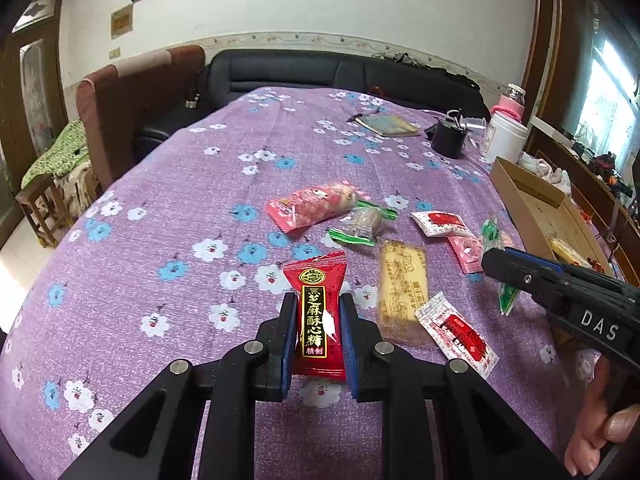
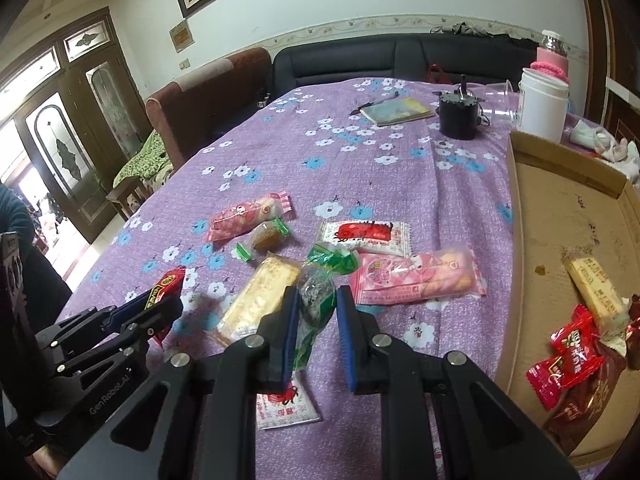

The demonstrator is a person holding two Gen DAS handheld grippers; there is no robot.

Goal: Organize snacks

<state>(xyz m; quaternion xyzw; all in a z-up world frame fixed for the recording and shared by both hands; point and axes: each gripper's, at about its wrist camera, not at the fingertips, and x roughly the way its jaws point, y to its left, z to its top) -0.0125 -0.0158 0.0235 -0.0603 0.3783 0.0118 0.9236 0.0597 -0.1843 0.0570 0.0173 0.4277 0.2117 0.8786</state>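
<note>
The left gripper (image 1: pixel 319 316) is clamped on a red candy packet (image 1: pixel 320 320) with gold lettering on a black band, held upright and lifted clear of the purple flowered tablecloth (image 1: pixel 160 208). The right gripper (image 2: pixel 316 320) holds a green-ended sweet (image 2: pixel 318 300); its blue pads look pressed against the crinkly wrapper, though how firmly it is caught I cannot tell.

To do this step well, I judge each packet should be carried over the wall of the cardboard box (image 2: pixel 520 240) at the table's right edge and lowered before release, not dropped from above, since the light wrappers would skid.

Just beyond the grippers lie a pale yellow biscuit bar (image 2: pixel 260 296), a white-and-red sachet (image 2: pixel 364 236) and a pink wafer pack (image 2: pixel 416 280), close together near the table's middle. Inside the box rest red packets (image 2: pixel 568 356) and another yellow bar (image 2: pixel 596 296). Near the far edge stand a black pot (image 2: pixel 458 116), a booklet (image 2: pixel 400 110) and a white jar (image 2: pixel 542 104).
</note>
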